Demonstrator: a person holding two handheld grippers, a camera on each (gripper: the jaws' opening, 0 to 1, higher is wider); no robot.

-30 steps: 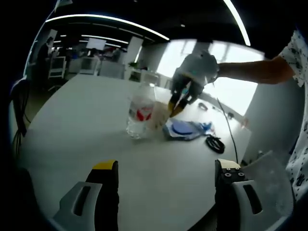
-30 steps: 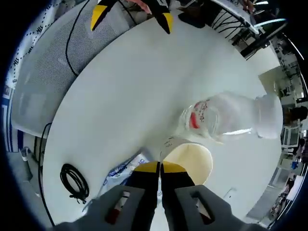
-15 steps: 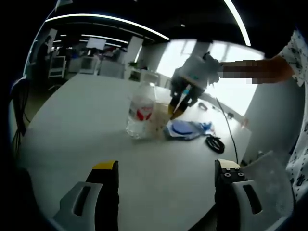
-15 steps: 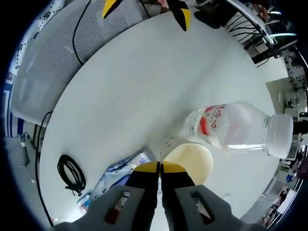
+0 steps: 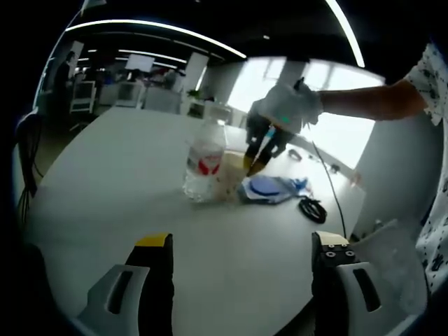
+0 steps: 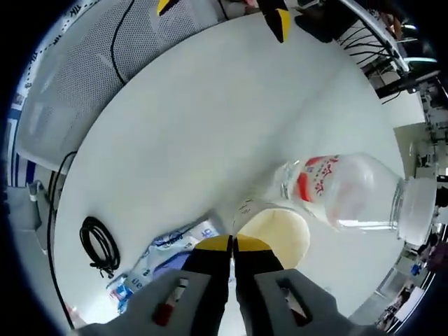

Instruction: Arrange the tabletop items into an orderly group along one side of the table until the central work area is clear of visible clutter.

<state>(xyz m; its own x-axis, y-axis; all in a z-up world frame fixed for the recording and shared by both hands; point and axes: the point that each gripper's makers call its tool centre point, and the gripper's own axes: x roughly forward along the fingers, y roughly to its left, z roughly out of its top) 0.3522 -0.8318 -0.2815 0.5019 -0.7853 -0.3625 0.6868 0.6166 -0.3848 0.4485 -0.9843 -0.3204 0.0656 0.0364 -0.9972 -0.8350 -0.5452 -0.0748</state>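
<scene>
Round white matte desk (image 5: 105, 182). On it I see a clear plastic bottle with red label (image 5: 204, 162), touching a cream paper cup (image 6: 276, 234); a crinkly blue-white plastic wrapper (image 5: 271, 187) lies just beside the cup, a coiled black cable (image 6: 99, 245) nearby. My right tool (image 6: 232, 243) has its yellow tips pinched onto the cup rim, gloved hand (image 5: 287, 106) angled down over it. My left tool (image 5: 241, 245) hangs spread wide, holding nothing, well apart from the group.

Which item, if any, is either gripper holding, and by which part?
The right gripper pinches the paper cup by its rim, beside the water bottle. The left gripper holds nothing.
</scene>
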